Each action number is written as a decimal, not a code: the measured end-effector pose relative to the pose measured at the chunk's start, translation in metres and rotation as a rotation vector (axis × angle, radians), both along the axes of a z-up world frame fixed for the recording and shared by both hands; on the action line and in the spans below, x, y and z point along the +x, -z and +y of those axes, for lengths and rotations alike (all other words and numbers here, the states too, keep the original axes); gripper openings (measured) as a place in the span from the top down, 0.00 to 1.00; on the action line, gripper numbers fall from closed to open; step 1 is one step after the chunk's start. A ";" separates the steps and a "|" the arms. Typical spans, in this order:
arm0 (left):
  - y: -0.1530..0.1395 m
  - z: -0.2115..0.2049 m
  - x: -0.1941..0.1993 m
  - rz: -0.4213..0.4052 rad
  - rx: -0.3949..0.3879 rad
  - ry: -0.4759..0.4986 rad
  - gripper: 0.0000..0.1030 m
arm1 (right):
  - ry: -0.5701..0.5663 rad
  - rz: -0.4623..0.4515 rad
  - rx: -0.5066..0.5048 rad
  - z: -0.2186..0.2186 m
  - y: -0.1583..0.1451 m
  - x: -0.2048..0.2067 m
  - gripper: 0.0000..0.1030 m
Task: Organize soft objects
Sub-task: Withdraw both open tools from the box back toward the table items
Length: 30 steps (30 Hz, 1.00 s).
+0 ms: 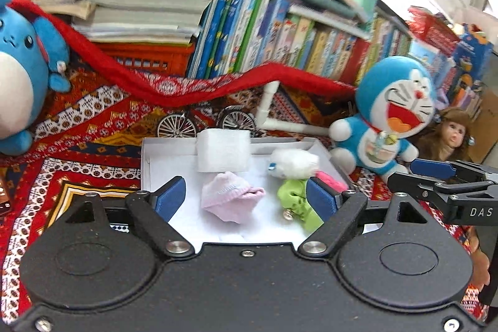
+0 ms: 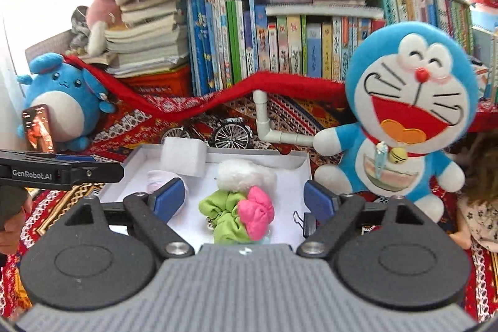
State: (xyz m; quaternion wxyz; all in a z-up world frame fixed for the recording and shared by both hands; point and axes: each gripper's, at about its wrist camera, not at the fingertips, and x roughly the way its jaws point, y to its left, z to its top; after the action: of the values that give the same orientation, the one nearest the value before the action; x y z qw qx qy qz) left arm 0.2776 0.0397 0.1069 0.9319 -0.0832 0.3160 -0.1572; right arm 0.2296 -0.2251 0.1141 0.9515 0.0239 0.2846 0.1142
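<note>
The left tongs (image 1: 246, 196) point forward and downward with jaws spread wide, nothing pinched between the blue pads. The right tongs (image 2: 244, 196) match that pose (also gaping, empty), side by side with the left, a hand (image 2: 12, 223) gripping the left handle.

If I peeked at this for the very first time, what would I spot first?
Probably the big blue-and-white plush cat with the wide red laughing mouth, sitting right of the shallow white cardboard box. Next, the round blue plush creature with a white belly far left, under the long red scarf draped in front of the colourful books. In the box lie a green scrunchie, a pink one and a fluffy white one.
</note>
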 end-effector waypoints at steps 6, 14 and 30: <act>-0.010 0.006 -0.045 -0.048 -0.042 0.007 0.17 | 0.002 -0.090 -0.009 -0.003 -0.005 -0.046 0.06; -0.008 0.015 -0.100 -0.112 -0.070 0.014 0.15 | -0.012 -0.183 -0.017 -0.002 -0.003 -0.095 0.00; 0.002 0.015 -0.177 -0.208 -0.071 0.049 0.12 | -0.028 -0.226 -0.018 0.005 0.023 -0.147 0.00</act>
State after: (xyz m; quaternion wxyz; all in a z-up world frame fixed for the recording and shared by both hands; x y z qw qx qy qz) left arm 0.1002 0.0542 0.1045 0.9520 -0.0919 0.2138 -0.1987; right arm 0.0825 -0.2197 0.0914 0.9760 -0.0015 0.1770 0.1267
